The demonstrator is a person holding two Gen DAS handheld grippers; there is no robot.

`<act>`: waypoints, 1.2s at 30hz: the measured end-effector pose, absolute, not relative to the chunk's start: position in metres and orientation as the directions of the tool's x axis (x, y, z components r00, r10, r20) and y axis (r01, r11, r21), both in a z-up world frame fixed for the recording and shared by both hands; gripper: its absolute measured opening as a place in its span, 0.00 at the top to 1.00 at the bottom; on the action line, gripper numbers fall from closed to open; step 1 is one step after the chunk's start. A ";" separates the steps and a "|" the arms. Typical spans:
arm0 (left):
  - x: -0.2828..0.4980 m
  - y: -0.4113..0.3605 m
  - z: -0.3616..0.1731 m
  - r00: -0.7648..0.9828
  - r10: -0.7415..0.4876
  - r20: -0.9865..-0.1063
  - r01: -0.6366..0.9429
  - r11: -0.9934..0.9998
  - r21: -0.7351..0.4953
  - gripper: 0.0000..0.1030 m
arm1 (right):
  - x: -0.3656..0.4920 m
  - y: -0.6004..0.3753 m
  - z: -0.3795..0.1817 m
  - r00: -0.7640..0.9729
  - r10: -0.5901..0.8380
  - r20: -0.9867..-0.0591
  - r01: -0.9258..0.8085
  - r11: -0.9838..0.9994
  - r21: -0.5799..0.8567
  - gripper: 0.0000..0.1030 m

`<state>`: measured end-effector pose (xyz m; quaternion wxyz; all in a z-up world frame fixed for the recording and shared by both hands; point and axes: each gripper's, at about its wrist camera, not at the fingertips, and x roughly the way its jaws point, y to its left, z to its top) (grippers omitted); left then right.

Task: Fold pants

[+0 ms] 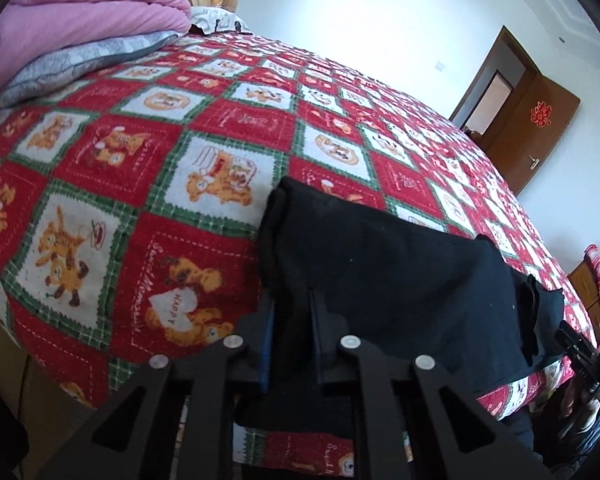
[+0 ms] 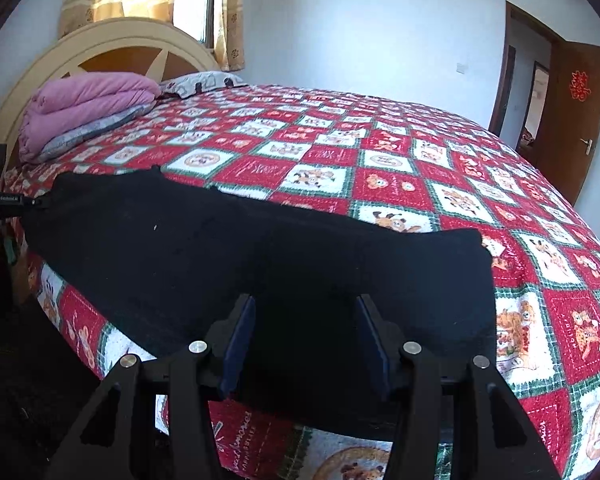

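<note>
Left gripper (image 1: 292,320) pinches the black pants (image 1: 380,264); right gripper (image 2: 306,340) gapes over them, unclenched.

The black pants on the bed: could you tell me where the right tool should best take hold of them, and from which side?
Probably the near edge of the black pants, where the cloth hangs over the side of the bed. The right tool already straddles it with jaws apart, so it could close from the bedside. The left tool pinches the same edge further along.

pants (image 2: 220,264) | black, part-folded | flat along bed's near edge, edge overhanging
</note>
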<state>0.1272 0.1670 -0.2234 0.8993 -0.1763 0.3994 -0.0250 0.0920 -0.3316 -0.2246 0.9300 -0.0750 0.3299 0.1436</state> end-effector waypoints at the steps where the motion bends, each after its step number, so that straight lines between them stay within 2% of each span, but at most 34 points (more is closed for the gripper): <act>1: 0.128 0.168 -0.222 0.680 -0.191 -0.708 -0.098 0.933 -0.347 0.85 | 0.092 -0.333 -0.224 0.743 0.220 -0.632 -0.313 0.949 -0.038 0.49; 9: 0.124 0.171 -0.199 0.709 -0.302 -0.637 -0.069 0.869 -0.489 0.86 | 0.097 -0.348 -0.219 0.754 0.221 -0.619 -0.255 0.966 0.034 0.49; 13: 0.123 0.154 -0.181 0.718 -0.350 -0.602 -0.014 0.857 -0.514 0.86 | 0.100 -0.357 -0.218 0.757 0.212 -0.619 -0.217 0.974 0.069 0.49; 31: 0.111 0.051 -0.115 0.704 -0.508 -0.497 0.248 0.831 -0.498 0.86 | 0.102 -0.381 -0.204 0.774 0.201 -0.601 -0.139 0.979 0.148 0.48; 36: 0.118 0.009 -0.104 0.662 -0.548 -0.511 0.322 0.824 -0.466 0.87 | 0.101 -0.388 -0.196 0.788 0.196 -0.584 -0.121 0.979 0.165 0.49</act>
